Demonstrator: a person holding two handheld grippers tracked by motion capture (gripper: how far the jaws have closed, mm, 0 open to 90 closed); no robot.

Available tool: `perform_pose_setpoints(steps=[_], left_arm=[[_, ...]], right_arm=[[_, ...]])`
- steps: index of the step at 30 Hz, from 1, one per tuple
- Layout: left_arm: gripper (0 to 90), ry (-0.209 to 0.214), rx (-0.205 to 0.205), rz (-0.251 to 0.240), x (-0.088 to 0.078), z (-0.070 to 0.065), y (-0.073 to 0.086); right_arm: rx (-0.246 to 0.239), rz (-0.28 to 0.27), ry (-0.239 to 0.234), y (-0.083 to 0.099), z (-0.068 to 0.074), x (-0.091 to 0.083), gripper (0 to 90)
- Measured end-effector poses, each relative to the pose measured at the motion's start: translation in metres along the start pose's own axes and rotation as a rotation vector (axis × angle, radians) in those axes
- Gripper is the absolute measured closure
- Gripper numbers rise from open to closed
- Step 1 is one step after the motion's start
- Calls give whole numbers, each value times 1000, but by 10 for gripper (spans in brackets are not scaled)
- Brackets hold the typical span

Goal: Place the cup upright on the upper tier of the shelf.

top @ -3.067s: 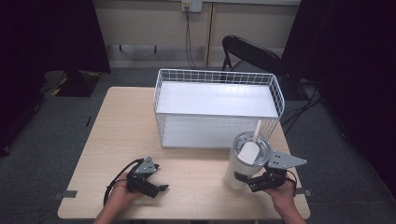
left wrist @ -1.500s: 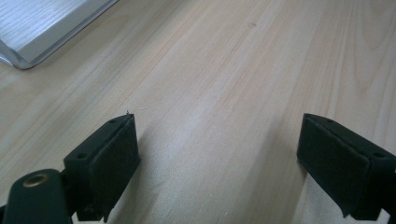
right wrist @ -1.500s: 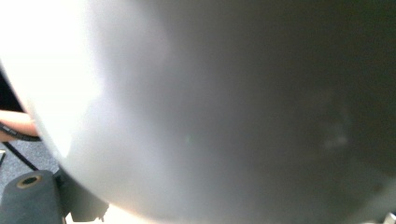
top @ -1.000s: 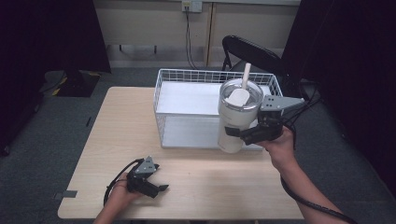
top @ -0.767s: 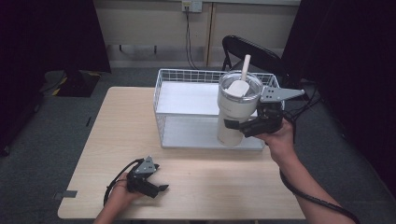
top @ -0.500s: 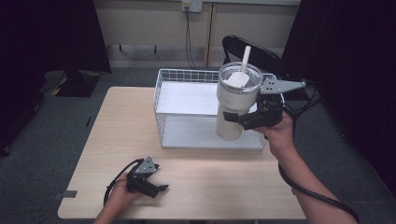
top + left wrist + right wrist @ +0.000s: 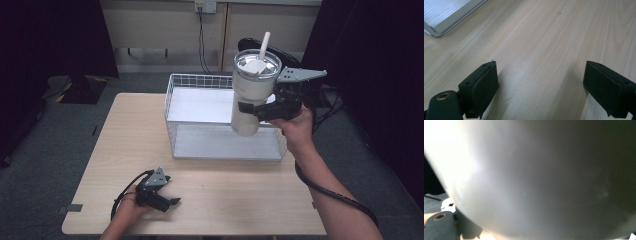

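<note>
The right gripper (image 7: 257,110) is clamped on the lower body of a white tumbler (image 7: 251,92), which it holds in the air above the right part of a white wire basket (image 7: 172,107). The tumbler stands nearly upright, leaning a little, with a clear lid (image 7: 256,62) on top and a white straw (image 7: 263,46) rising from it. Its base hangs over the basket's interior, above the rim, and touches neither the wire nor the basket's white floor (image 7: 225,142). In the right gripper view the tumbler's pale wall (image 7: 536,177) sits so close that it is only a blur, so the exact contact of the jaws is hard to judge there; the high view suggests a firm side grasp. The left gripper (image 7: 170,201) rests low on the light wooden tabletop (image 7: 125,140) near the front edge, well apart from the basket, with the person's left hand (image 7: 127,212) behind it. In the left gripper view its two black jaws stand wide apart with bare tabletop (image 7: 544,50) between them and nothing in their hold, and a corner of the basket's base (image 7: 446,15) shows at upper left.
</note>
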State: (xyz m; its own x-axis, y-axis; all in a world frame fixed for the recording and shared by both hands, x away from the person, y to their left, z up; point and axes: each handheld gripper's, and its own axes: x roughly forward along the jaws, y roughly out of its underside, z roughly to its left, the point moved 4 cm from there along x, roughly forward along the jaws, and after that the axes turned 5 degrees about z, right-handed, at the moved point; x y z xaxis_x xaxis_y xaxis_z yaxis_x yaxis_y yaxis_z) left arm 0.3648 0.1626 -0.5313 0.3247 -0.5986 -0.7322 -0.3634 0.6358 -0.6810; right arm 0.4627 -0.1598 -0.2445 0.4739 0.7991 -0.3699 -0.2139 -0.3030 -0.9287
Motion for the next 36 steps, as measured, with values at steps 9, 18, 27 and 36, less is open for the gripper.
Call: perform_pose_setpoints(steps=[9, 18, 27, 36], left_arm=[[122, 2, 0, 0, 0, 0, 0], [122, 2, 0, 1, 0, 0, 0], [122, 2, 0, 1, 0, 0, 0], [122, 3, 0, 0, 0, 0, 0]], right_arm=[[28, -7, 60, -9, -20, 6, 100], [45, -11, 113, -15, -40, 15, 100], [62, -15, 151, -15, -53, 27, 100], [57, -14, 202, -13, -61, 34, 100]])
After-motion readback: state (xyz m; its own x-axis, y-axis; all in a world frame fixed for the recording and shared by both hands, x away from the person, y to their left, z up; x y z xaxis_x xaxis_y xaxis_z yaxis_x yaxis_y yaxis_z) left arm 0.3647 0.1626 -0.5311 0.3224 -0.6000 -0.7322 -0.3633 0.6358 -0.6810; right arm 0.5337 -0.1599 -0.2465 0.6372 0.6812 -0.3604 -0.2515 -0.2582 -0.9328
